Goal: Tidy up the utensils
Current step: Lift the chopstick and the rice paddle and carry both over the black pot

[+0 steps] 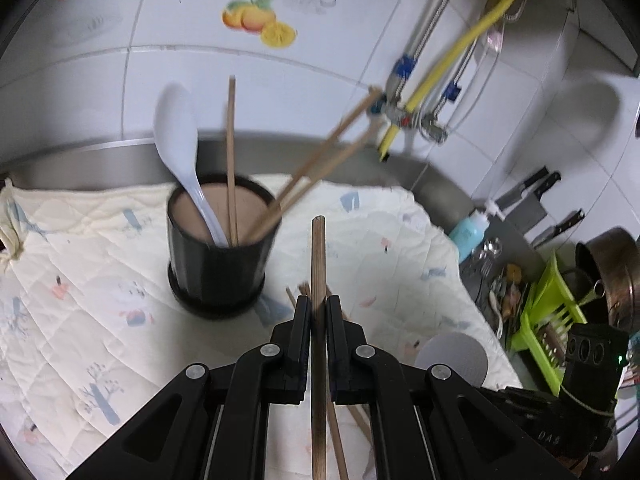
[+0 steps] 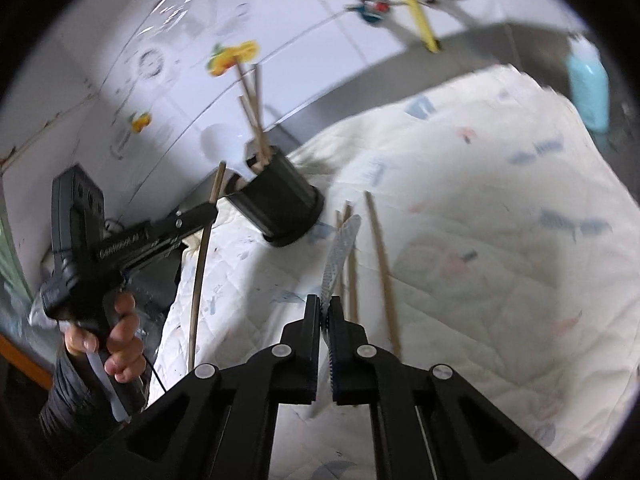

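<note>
Landmark: the black holder (image 1: 218, 258), standing upright on the quilted cloth (image 1: 80, 280) that covers the table.

Holder contents: one white spoon (image 1: 178, 140), one upright chopstick (image 1: 231, 160) and two chopsticks (image 1: 320, 160) leaning away from the spoon. All four rise above the rim.

Left hand-held gripper (image 1: 319, 312): jaws drawn narrow and clamped on a single chopstick (image 1: 318, 264). The stick runs straight out between the fingers, and its tip sits in front of the holder, to the side the leaning pair tilts toward. In the right wrist view this gripper (image 2: 210, 210) is beside the holder, with a hand (image 2: 120, 344) wrapped around its grip and the stick (image 2: 200, 280) passing through the jaws.

Right hand-held gripper (image 2: 326, 312): jaws drawn narrow and clamped on a flat, patterned, silvery utensil (image 2: 340, 252). What kind of utensil it is cannot be told because of blur. Its free end points toward the base of the holder.

Loose chopsticks (image 2: 382, 276) lie on the cloth in front of the holder, under and beside the silvery utensil.

A blue bottle (image 1: 468, 236) stands off the cloth, well apart from the holder.
</note>
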### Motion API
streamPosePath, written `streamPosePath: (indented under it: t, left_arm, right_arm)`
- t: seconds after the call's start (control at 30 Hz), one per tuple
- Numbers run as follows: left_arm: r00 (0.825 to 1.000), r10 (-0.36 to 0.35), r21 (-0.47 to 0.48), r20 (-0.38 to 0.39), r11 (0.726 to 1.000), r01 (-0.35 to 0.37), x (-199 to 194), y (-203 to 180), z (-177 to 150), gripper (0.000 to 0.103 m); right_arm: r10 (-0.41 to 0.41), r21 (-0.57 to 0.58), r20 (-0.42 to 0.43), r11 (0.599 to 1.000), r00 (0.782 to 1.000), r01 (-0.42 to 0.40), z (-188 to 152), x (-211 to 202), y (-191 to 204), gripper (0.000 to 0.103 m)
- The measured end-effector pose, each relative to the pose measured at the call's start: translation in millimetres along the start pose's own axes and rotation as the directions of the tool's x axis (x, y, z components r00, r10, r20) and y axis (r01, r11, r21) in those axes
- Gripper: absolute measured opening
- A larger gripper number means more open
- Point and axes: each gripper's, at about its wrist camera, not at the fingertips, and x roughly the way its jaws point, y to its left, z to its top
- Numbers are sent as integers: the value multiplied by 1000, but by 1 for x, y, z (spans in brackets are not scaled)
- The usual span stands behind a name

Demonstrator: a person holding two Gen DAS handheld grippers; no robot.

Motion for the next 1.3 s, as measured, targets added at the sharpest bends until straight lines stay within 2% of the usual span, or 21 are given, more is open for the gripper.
streamPosePath:
  t: [0.3, 0.57, 0.73, 0.9, 1.13, 1.3]
  left_arm:
    - [992, 0, -26, 126, 1000, 4, -29, 22, 52, 7]
    - [966, 9, -44, 259, 999, 3, -31, 46, 106, 7]
    - [929, 0, -45, 371, 999, 18, -25, 62, 134, 7]
    - [897, -12, -37, 442, 999, 32, -15, 74, 149, 7]
    - [851, 8, 11, 525, 1000, -16, 0, 71, 163, 7]
    - [826, 20, 23, 564, 999, -40, 6, 75, 165, 7]
  right_arm:
    - [61, -93, 52, 994, 997, -55, 42, -1, 39, 6]
    - [67, -202, 142, 979, 988, -37, 90, 8, 81, 6]
    - [49, -247, 189, 969, 981, -1, 110, 18, 100, 6]
    - [20, -286, 214, 957, 977, 43, 124, 31, 112, 6]
    - [16, -297, 241, 953, 970, 58, 145, 49, 118, 6]
    - [11, -310, 268, 948, 963, 76, 160, 64, 124, 6]
